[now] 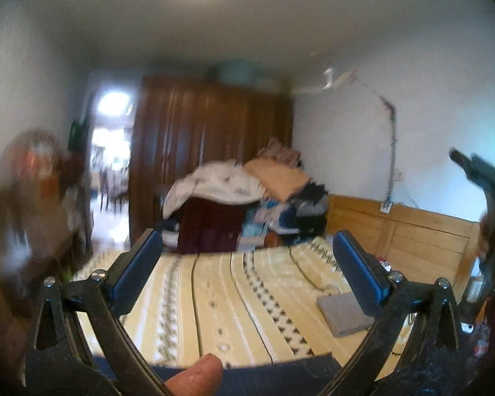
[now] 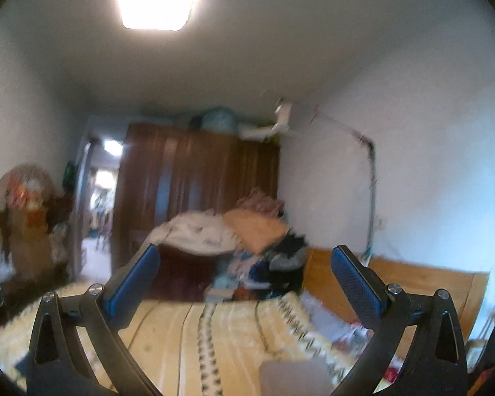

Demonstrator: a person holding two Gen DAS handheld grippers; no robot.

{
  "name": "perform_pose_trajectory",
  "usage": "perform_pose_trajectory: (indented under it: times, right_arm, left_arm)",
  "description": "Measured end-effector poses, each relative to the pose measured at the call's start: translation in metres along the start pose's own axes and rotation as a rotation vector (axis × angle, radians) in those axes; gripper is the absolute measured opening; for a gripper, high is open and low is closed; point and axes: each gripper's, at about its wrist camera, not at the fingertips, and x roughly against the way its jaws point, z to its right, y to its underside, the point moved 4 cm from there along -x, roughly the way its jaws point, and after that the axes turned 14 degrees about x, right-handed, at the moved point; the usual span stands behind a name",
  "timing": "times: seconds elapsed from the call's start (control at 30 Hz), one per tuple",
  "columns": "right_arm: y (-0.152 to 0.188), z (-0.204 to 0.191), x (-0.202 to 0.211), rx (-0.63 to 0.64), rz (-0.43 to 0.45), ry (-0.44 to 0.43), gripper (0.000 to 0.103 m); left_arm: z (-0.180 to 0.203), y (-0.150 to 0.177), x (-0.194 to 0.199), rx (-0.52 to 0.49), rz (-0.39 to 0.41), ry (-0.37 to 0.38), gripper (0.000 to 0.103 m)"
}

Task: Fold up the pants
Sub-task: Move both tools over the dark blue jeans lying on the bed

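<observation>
A bedroom is filling both fisheye views, blurred as if the cameras are moving. A bed [image 1: 214, 297] with a yellow patterned cover is taking up the lower middle and serves as the landmark here. Beyond its far end a tall brown wardrobe [image 1: 211, 151] is standing, and against the foot of it a heap of bedding and clothes [image 1: 247, 191] is piling up. A wooden headboard [image 1: 412, 231] is running along the bed's right side. On the bed's right part a small grey folded item [image 1: 343, 313] is lying – possibly pants already folded, though that is only a guess. At the bed's near edge a dark blue strip of cloth [image 1: 264, 368] is showing, perhaps the pants, perhaps the person's own clothing; the blur is making it hard to tell. The left gripper [image 1: 247, 257] is hovering above the bed with its fingers spread wide and nothing between them; the grey item is sitting just beside its right finger, lower down. The right gripper [image 2: 246, 270] is likewise gaping wide and carrying nothing, the grey item lying below it. The likely risk – reaching down while this blurred and pinching the bed cover along with the garment, or disturbing the finished fold.
</observation>
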Motion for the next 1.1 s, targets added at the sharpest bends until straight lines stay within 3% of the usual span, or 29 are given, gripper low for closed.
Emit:
perform_pose_trajectory:
  times: [0.13, 0.23, 0.33, 0.43, 0.57, 0.63, 0.73, 0.83, 1.0, 1.1]
  right_arm:
    - [-0.069, 0.019, 0.000, 0.018, 0.070, 0.027, 0.103]
    - [-0.101, 0.030, 0.000, -0.019, 0.089, -0.005, 0.103]
    - [-0.135, 0.042, -0.007, -0.066, 0.075, -0.030, 0.103]
    - [-0.155, 0.036, -0.013, -0.068, 0.038, -0.085, 0.103]
    - [-0.141, 0.000, 0.009, -0.008, 0.041, -0.165, 0.103]
    - [-0.128, -0.025, 0.022, 0.050, 0.041, -0.174, 0.103]
    - [-0.113, -0.049, 0.029, 0.091, 0.002, -0.229, 0.103]
    - [-0.107, -0.058, 0.043, 0.098, -0.004, -0.255, 0.103]
    - [-0.103, -0.053, 0.066, 0.072, 0.027, -0.281, 0.103]
    - [-0.079, -0.055, 0.076, 0.022, 0.012, -0.337, 0.103]
  left_arm:
    - [0.006, -0.052, -0.003, -0.005, 0.011, -0.006, 0.103]
    - [0.008, -0.072, 0.013, -0.001, 0.042, -0.001, 0.103]
    - [0.018, -0.101, 0.030, -0.020, 0.094, -0.013, 0.103]
    - [0.020, -0.107, 0.052, -0.036, 0.156, -0.020, 0.103]
    - [0.018, -0.094, 0.082, -0.007, 0.198, 0.055, 0.103]
    - [0.023, -0.086, 0.082, -0.026, 0.187, 0.045, 0.103]
    - [0.023, -0.075, 0.069, -0.052, 0.128, -0.002, 0.103]
    - [0.018, -0.085, 0.066, -0.065, 0.116, -0.047, 0.103]
    - [-0.011, -0.071, 0.057, -0.058, 0.060, -0.139, 0.103]
    - [-0.041, -0.047, 0.052, -0.068, 0.027, -0.206, 0.103]
